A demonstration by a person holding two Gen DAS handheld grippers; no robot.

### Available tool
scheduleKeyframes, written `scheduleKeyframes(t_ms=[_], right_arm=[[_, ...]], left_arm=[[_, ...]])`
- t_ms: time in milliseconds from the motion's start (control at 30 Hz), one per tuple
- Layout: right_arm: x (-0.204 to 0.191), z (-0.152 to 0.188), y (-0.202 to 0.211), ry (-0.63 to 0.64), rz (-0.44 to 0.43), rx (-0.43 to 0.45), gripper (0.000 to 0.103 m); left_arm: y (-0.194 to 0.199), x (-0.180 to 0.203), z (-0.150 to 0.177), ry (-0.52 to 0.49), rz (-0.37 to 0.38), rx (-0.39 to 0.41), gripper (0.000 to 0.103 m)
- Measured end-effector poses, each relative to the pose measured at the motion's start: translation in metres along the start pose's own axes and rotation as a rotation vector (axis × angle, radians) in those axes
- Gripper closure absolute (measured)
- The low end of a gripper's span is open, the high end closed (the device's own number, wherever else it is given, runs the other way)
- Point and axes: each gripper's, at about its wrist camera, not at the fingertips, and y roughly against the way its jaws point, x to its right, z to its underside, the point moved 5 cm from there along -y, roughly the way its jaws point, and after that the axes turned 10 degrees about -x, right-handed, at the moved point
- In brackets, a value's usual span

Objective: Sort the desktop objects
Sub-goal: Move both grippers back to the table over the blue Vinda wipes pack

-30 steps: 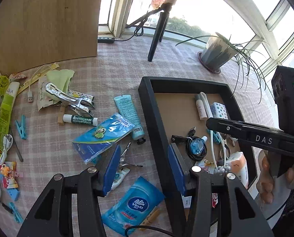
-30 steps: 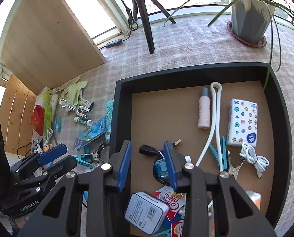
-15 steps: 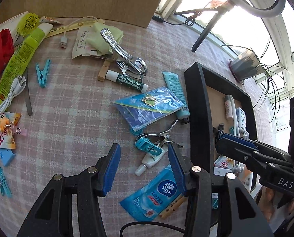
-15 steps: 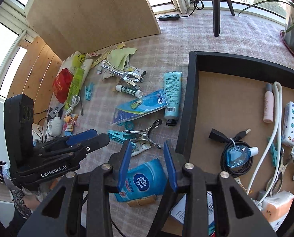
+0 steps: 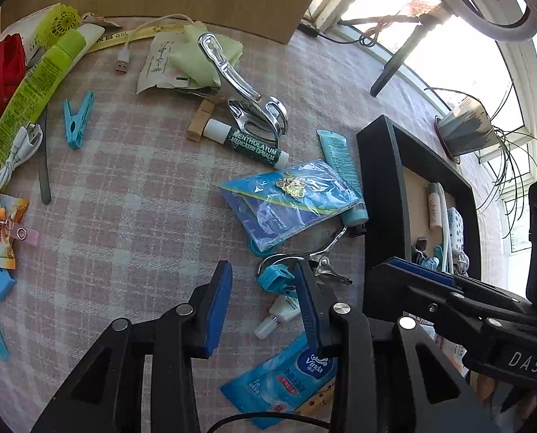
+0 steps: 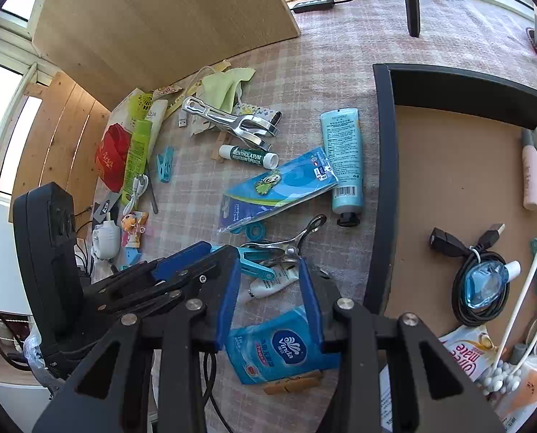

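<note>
My left gripper is open and empty above the checked cloth, just left of a teal metal clip and a small white tube. My right gripper is open and empty over the same clip and white tube. A blue Vinda wipes pack lies below its fingertips. The black tray stands to the right and holds cables, a pink tube and packets. The right gripper shows in the left wrist view. The left gripper shows in the right wrist view.
Loose on the cloth: a teal tube, a blue booklet pack, a Mentholatum lip balm, a large metal clip, a green tube, blue pegs. A wooden board stands behind. A potted plant stands past the tray.
Both grippers have swung left from over the tray to over the loose items on the cloth and moved closer to the teal clip. Both stay open.
</note>
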Motion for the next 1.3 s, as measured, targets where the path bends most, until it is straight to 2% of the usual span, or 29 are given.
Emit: scheduleKeyframes(t_ms=[133, 300, 367, 467, 600, 767, 867, 967, 1000, 1067, 1300], right_arm=[[-0.002, -0.005, -0.011, -0.017, 0.021, -0.023, 0.070], [-0.010, -0.007, -0.028, 0.003, 0.074, -0.060, 0.070], [-0.011, -0.007, -0.033, -0.001, 0.091, -0.071, 0.070], [-0.013, -0.005, -0.042, -0.002, 0.072, -0.096, 0.070], [-0.012, -0.007, -0.049, -0.018, 0.094, -0.089, 0.070], [-0.016, -0.010, -0.060, 0.007, 0.105, -0.119, 0.070], [-0.019, -0.011, -0.063, 0.020, 0.090, -0.116, 0.070], [-0.019, -0.014, -0.064, 0.030, 0.093, -0.107, 0.074], [-0.019, -0.014, -0.065, 0.027, 0.090, -0.107, 0.083], [-0.019, -0.016, -0.065, 0.023, 0.069, -0.104, 0.090], [-0.024, -0.014, -0.063, 0.061, 0.046, -0.151, 0.090]], left_arm=[[0.003, -0.002, -0.001, 0.006, 0.014, 0.016, 0.083], [0.009, -0.009, 0.000, 0.005, 0.001, 0.035, 0.085], [0.011, -0.015, 0.000, 0.019, 0.028, 0.033, 0.085], [0.013, -0.021, 0.002, 0.033, 0.043, 0.036, 0.086], [0.017, -0.024, 0.005, 0.030, 0.059, 0.037, 0.087], [0.024, -0.024, 0.007, 0.028, 0.089, 0.044, 0.088], [0.030, -0.024, 0.008, 0.020, 0.090, 0.054, 0.089], [0.036, -0.026, 0.010, 0.022, 0.096, 0.061, 0.089], [0.038, -0.027, 0.010, 0.023, 0.102, 0.061, 0.089], [0.043, -0.027, 0.012, 0.023, 0.104, 0.073, 0.089], [0.055, -0.038, 0.014, 0.034, 0.089, 0.092, 0.089]])
